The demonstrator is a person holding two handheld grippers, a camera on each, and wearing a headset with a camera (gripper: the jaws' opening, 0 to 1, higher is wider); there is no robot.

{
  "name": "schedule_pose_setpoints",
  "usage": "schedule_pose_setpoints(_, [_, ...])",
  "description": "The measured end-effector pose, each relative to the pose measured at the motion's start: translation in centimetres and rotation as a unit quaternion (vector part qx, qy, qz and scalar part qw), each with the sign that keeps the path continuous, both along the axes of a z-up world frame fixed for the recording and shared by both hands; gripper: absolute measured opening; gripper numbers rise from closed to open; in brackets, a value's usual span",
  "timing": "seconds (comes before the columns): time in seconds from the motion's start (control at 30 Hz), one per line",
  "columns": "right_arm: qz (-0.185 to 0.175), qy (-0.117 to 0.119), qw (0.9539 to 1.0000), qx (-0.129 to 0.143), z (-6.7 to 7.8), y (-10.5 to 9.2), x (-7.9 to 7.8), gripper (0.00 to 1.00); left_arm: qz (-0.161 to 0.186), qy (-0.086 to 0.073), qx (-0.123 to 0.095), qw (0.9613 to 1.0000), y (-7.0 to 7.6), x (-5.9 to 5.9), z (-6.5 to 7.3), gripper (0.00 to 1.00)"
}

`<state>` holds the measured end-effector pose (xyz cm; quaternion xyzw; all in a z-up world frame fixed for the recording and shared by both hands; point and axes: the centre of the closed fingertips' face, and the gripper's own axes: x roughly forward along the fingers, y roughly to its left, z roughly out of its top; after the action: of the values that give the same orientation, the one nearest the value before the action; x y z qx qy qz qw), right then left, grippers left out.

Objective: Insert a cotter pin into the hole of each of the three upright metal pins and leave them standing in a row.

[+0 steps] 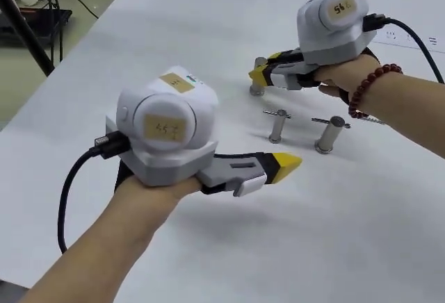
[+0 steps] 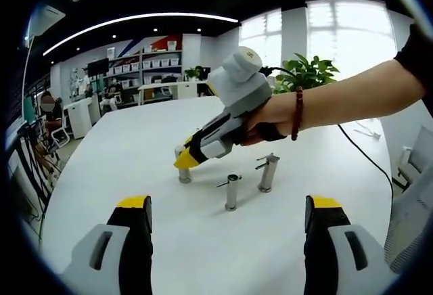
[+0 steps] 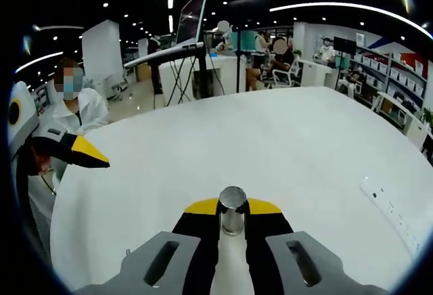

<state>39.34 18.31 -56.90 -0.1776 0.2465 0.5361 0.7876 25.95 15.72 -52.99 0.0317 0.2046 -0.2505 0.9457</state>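
Three upright metal pins stand on the white table [image 1: 208, 32]. The middle pin [image 1: 277, 126] and the near-right pin [image 1: 327, 135] each carry a cotter pin crosswise near the top. My right gripper [image 1: 259, 75] is shut on the third pin [image 1: 257, 86], the far one; the right gripper view has that pin's round top [image 3: 233, 201] between the yellow tips. Whether this pin carries a cotter pin is hidden. My left gripper [image 1: 281, 167] hovers open in front of the row, and in its own view its jaws stand wide apart either side of the middle pin [image 2: 232, 192].
A white power strip [image 3: 394, 208] lies on the table beyond the right hand, with a black cable [image 1: 417, 42] trailing from the right gripper. The table's left edge [image 1: 49, 80] drops to the floor. People sit at desks far behind.
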Motion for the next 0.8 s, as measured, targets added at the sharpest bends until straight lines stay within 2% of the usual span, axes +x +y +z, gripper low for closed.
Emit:
schedule_pose_setpoints(0.27, [-0.009,-0.009,0.9997,-0.019,0.6,-2.6,0.1,0.08,0.002,-0.005,-0.002,1.0,0.3,0.2,0.1,0.94])
schedule_pose_setpoints(0.4, [-0.022,-0.012,0.9995,-0.02,1.0,-4.6,0.4,0.08,0.003,-0.006,-0.004,1.0,0.3,0.2,0.2,0.94])
schedule_pose_setpoints(0.6, [-0.043,-0.013,0.9988,-0.021,1.6,-7.0,-0.5,0.08,0.0,-0.008,-0.004,1.0,0.1,0.1,0.2,0.95])
schedule_pose_setpoints(0.8, [-0.054,-0.013,0.9981,-0.026,1.5,-9.2,-0.4,0.08,-0.001,-0.008,0.0,1.0,0.1,0.0,0.2,0.94])
